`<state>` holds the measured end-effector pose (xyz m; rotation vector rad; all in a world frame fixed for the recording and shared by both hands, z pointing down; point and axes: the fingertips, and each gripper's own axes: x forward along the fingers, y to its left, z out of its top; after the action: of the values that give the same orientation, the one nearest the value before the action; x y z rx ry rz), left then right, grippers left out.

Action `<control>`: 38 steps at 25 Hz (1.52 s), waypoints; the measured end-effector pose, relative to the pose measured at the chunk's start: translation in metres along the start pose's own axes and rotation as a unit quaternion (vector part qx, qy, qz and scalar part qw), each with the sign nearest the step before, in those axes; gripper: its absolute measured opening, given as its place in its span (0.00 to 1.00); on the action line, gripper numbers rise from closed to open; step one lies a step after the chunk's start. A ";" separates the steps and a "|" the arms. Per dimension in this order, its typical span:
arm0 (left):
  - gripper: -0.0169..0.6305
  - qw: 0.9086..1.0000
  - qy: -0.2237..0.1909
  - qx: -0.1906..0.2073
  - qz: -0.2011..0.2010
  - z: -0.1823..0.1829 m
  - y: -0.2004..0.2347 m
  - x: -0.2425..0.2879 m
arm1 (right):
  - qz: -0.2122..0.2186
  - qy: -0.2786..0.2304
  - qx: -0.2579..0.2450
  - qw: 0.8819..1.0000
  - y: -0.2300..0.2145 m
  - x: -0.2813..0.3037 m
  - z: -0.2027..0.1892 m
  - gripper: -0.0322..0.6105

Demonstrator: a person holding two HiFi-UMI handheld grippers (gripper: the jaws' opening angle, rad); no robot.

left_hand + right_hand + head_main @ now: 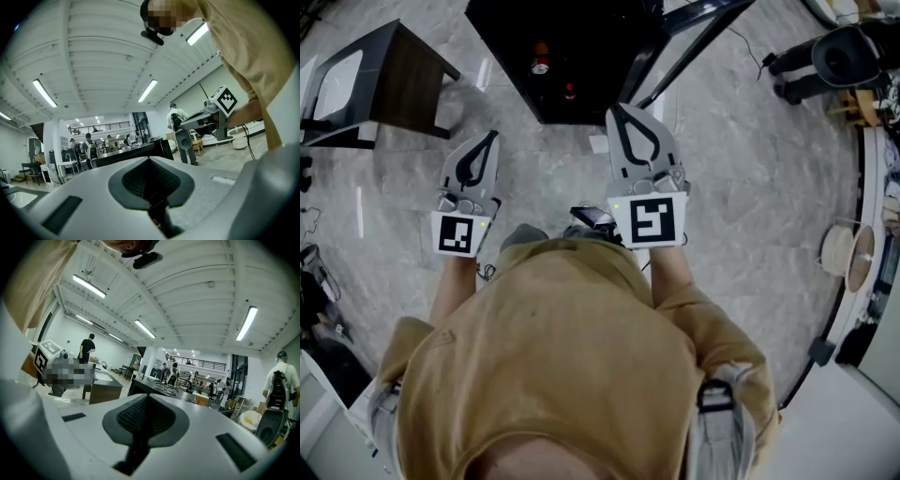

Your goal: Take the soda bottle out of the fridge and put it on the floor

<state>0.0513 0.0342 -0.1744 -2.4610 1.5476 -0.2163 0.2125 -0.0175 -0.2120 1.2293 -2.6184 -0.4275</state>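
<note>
Seen from above, a person in a tan shirt holds two grippers out over a grey marbled floor. The left gripper and the right gripper each have their jaws pressed together with nothing between them. Just beyond the right gripper stands a black fridge. A small orange object and a red object show against its dark body. It is unclear whether they sit in or on it, or whether either is the soda bottle.
</note>
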 end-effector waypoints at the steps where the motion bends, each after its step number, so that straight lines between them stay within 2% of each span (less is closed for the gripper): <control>1: 0.02 1.000 0.002 -0.001 -0.001 -0.001 -0.001 0.002 | 0.000 0.000 0.000 1.000 -0.003 0.002 -0.001 0.05; 7: 0.02 1.000 0.002 -0.001 -0.004 -0.002 0.002 0.011 | -0.015 -0.011 0.001 1.000 -0.017 0.011 0.003 0.05; 12: 0.02 1.000 -0.013 0.006 -0.013 0.000 0.024 0.018 | -0.016 0.000 -0.022 1.000 -0.010 0.026 0.011 0.05; 17: 0.02 0.999 -0.020 0.001 -0.036 -0.004 0.046 0.019 | -0.041 0.003 -0.050 0.998 -0.007 0.041 0.026 0.05; 21: 0.02 0.998 -0.033 0.005 -0.051 -0.001 0.069 0.027 | -0.044 0.019 -0.055 0.997 0.000 0.054 0.030 0.05; 25: 0.02 0.996 -0.022 0.010 -0.086 -0.026 0.090 0.046 | -0.046 0.037 -0.057 0.997 0.008 0.086 0.026 0.05; 29: 0.02 0.994 -0.027 -0.005 -0.104 -0.057 0.098 0.064 | -0.043 0.068 -0.064 0.995 0.024 0.105 0.005 0.05; 34: 0.02 0.993 -0.030 -0.023 -0.116 -0.105 0.102 0.083 | -0.026 0.094 -0.080 0.992 0.043 0.130 -0.034 0.05; 38: 0.02 0.990 -0.004 -0.012 -0.141 -0.156 0.106 0.096 | -0.022 0.116 -0.065 0.991 0.060 0.155 -0.080 0.05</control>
<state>-0.0369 -0.1139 -0.0523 -2.6904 1.1989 -0.2355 0.0974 -0.1148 -0.1051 1.2169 -2.3357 -0.4271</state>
